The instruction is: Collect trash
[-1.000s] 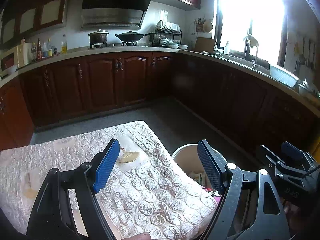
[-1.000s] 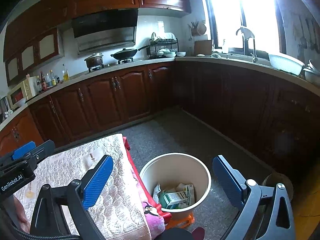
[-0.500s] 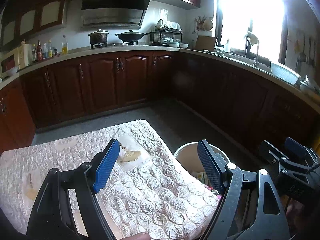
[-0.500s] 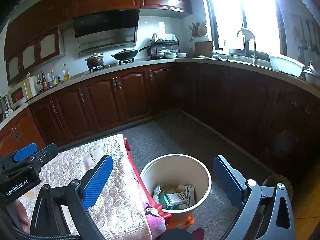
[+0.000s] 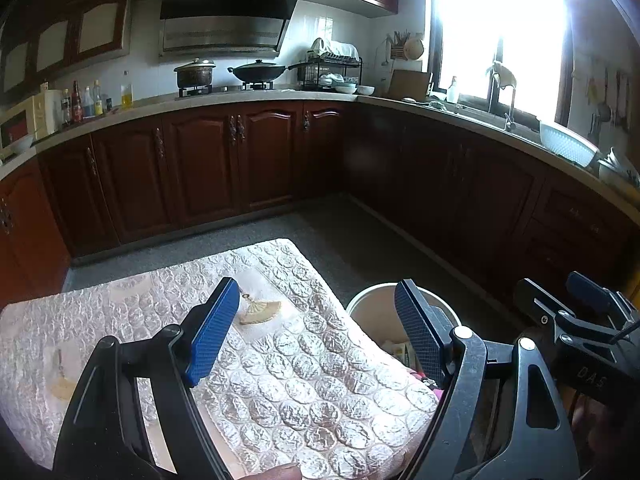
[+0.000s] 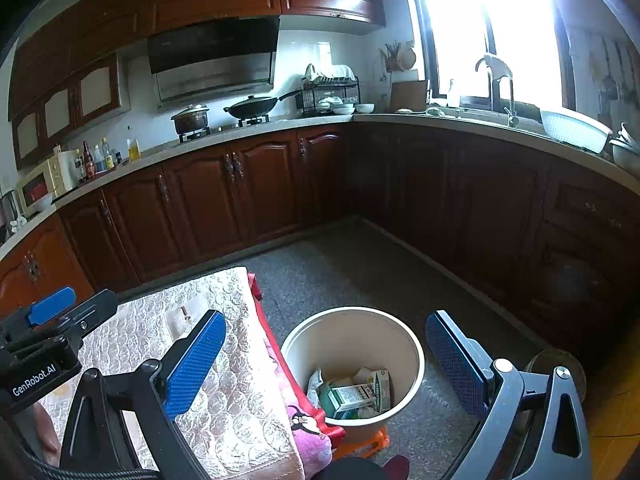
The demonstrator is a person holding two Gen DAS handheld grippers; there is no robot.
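1. The left gripper (image 5: 316, 328), a black frame with blue textured pads, is held with its fingers wide apart; nothing is gripped or touched between them.
2. The right gripper (image 6: 326, 354), of the same build, is likewise held with its fingers spread wide, and nothing is clamped.
3. Below the left gripper a table draped in a pale quilted cloth with a silvery round pattern (image 5: 280, 368) is seen, with a small tan fan-shaped print (image 5: 259, 311) on it just beside the left pad.
4. The round cream plastic bin (image 6: 404, 344) is placed on the grey floor just beside the table, between the right gripper's fingers in that view.
5. Inside the bin the trash is found: a green-and-white carton (image 6: 352, 398) with crumpled wrappers around it. Its print is too small to be read.
6. "GenRobot.AI" is read on the left gripper's body in the right wrist view; "DAS" is read on the right gripper's body in the left wrist view.
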